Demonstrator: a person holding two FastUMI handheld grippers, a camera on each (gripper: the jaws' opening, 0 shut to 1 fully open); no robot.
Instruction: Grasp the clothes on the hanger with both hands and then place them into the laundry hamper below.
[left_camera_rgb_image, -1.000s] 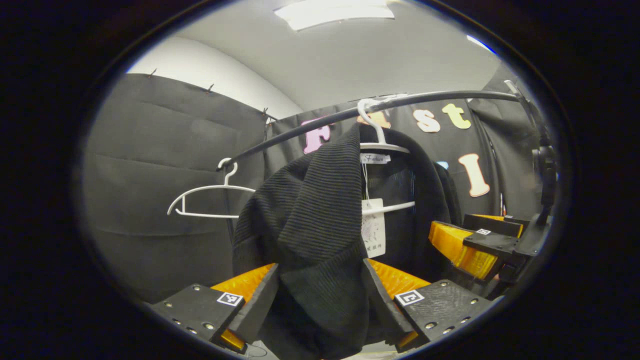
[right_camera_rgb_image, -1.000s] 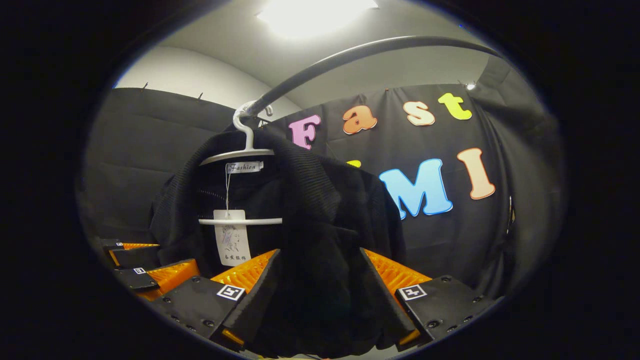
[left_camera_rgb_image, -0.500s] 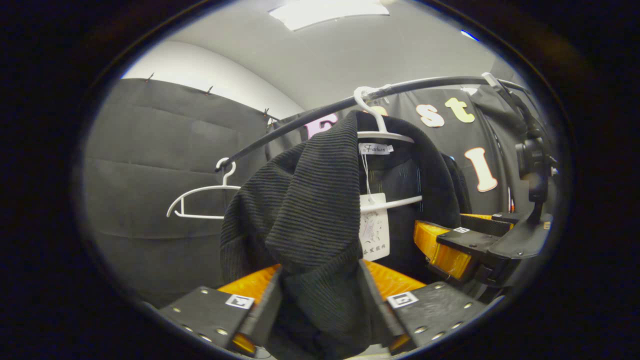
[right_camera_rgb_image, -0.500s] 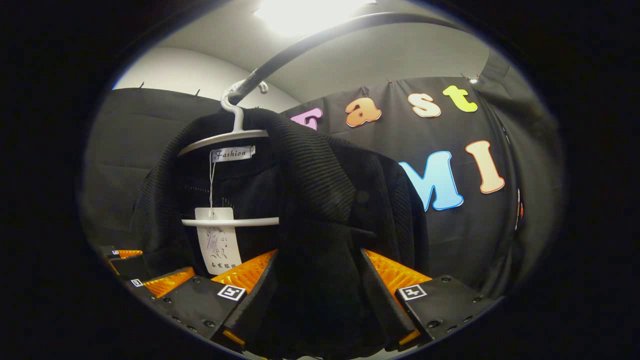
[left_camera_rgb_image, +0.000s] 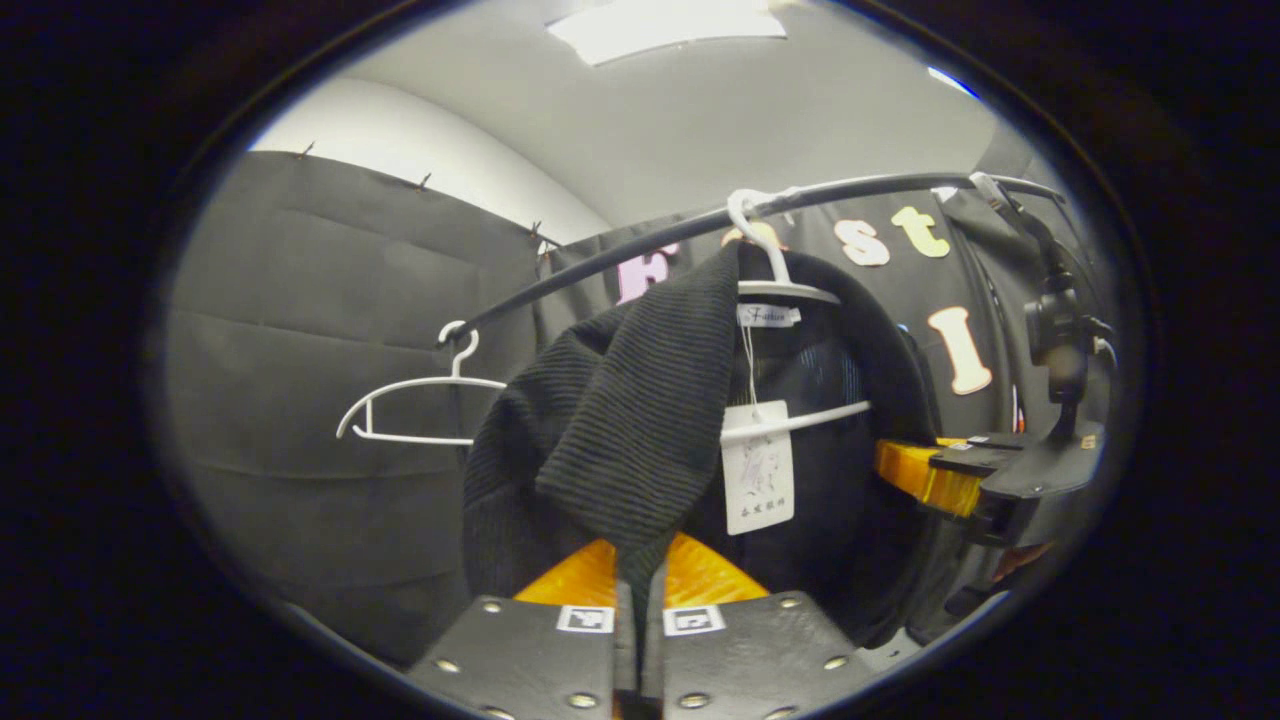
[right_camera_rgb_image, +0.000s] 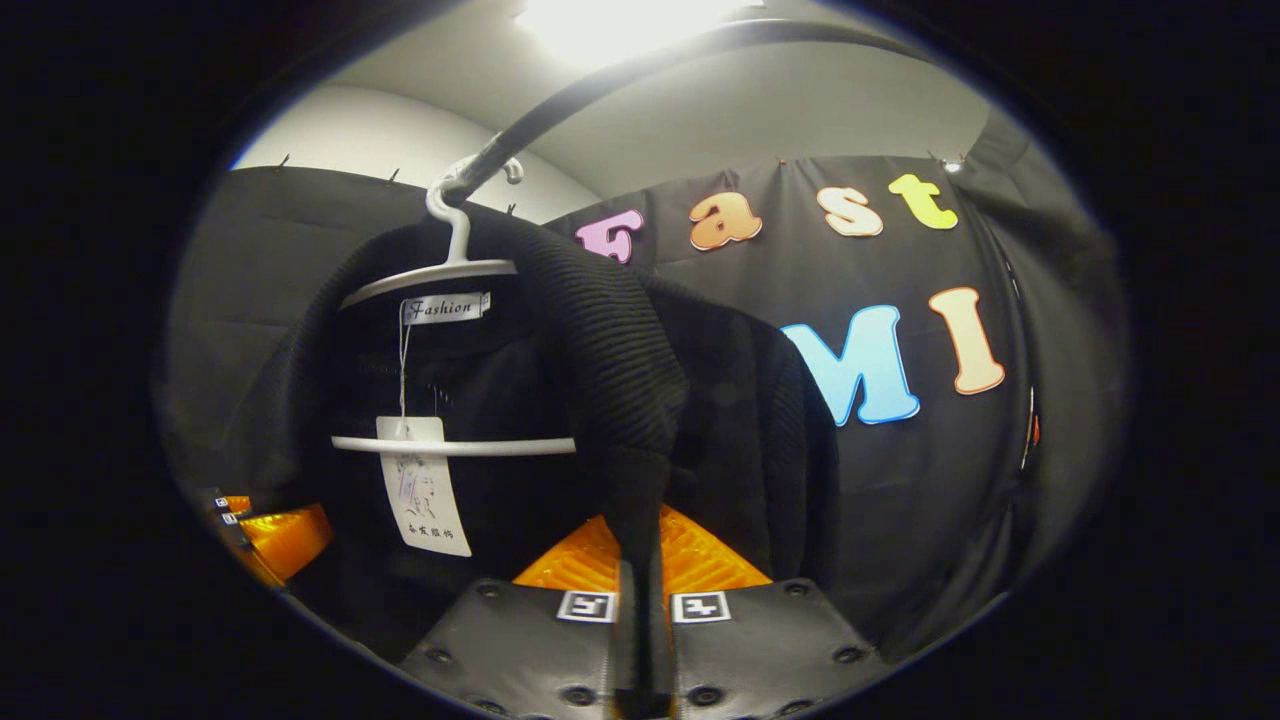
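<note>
- Hanging from the rail (left_camera_rgb_image: 620, 255) in the left gripper view, the black ribbed garment (left_camera_rgb_image: 620, 430) sits on its white hanger (left_camera_rgb_image: 790, 290), with a paper tag (left_camera_rgb_image: 757, 468) dangling inside the collar. The left gripper (left_camera_rgb_image: 638, 610) has its fingers pressed together on a narrow fold of the garment's front edge. An empty hanger (left_camera_rgb_image: 410, 405) hangs further along the rail; the other gripper shows at the far right, beside the garment.
- In the right gripper view, the right gripper (right_camera_rgb_image: 640, 610) is clamped on a thin vertical fold of the same garment (right_camera_rgb_image: 620, 350), below the opposite shoulder. The hanger (right_camera_rgb_image: 440, 275) is hooked on the rail (right_camera_rgb_image: 600, 85).
- Judgement: both holds appear secure but thin. The garment should be lifted clear of the hanger shoulders evenly on both sides before lowering, otherwise the hanger may tilt or come off the rail. The hamper's position cannot be confirmed.
</note>
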